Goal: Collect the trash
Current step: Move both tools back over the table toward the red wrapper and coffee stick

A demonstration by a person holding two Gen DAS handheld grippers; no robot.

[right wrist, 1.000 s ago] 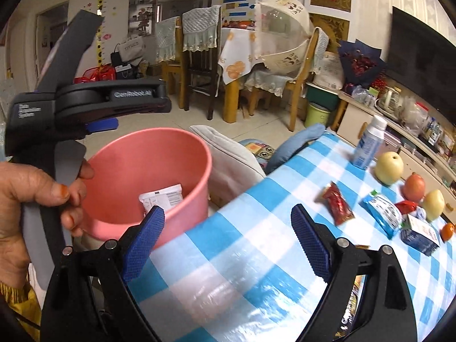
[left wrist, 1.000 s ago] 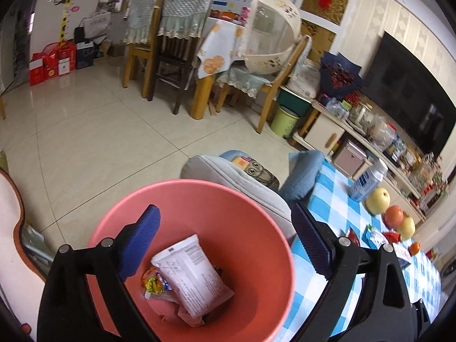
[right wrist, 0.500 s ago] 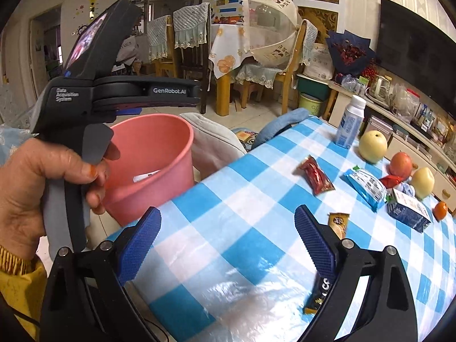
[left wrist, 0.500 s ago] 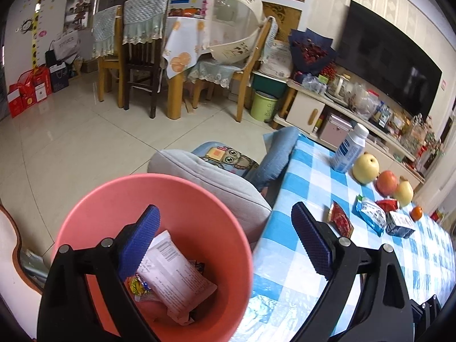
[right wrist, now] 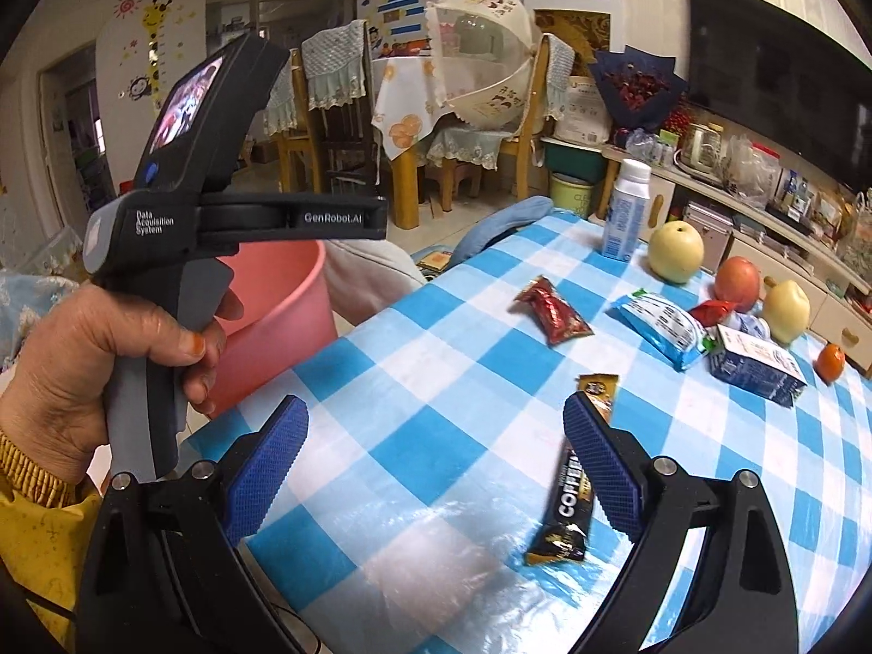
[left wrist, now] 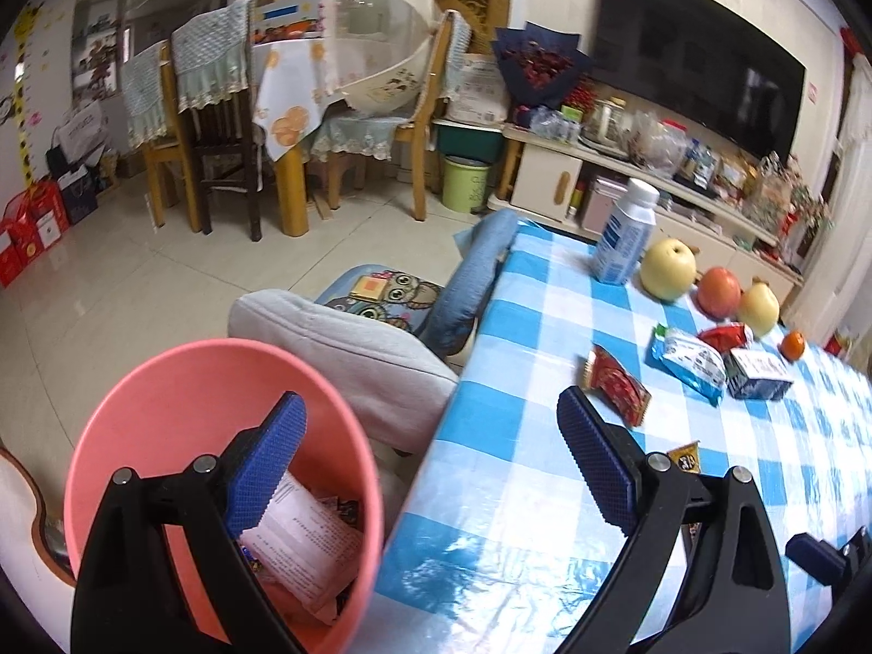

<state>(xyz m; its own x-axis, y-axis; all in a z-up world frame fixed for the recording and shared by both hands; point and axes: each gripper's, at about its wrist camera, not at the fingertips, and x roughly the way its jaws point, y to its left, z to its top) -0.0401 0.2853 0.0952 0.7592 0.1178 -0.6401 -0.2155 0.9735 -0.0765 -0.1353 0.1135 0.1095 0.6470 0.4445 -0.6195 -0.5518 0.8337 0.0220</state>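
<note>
A pink bin (left wrist: 180, 409) stands beside the table's left edge and holds a white wrapper (left wrist: 305, 545) and other packets; it also shows in the right wrist view (right wrist: 272, 316). My left gripper (left wrist: 430, 463) is open and empty over the bin's rim and table edge. My right gripper (right wrist: 436, 468) is open and empty above the checked tablecloth (right wrist: 436, 381). A black coffee sachet (right wrist: 572, 496) lies by its right finger. A red packet (right wrist: 553, 312), a blue-white packet (right wrist: 662, 329) and a blue carton (right wrist: 755, 364) lie further on.
A white bottle (right wrist: 627, 212), a pear (right wrist: 676, 250), an apple (right wrist: 737, 284), another pear (right wrist: 785, 305) and a small orange (right wrist: 829, 362) stand at the far side. A grey cushioned chair (left wrist: 354, 349) sits by the bin. The hand-held left gripper body (right wrist: 180, 250) fills the left.
Both grippers have swung right, from over the bin toward the table. The coffee sachet and more of the packets have come into view. Both stay open.
</note>
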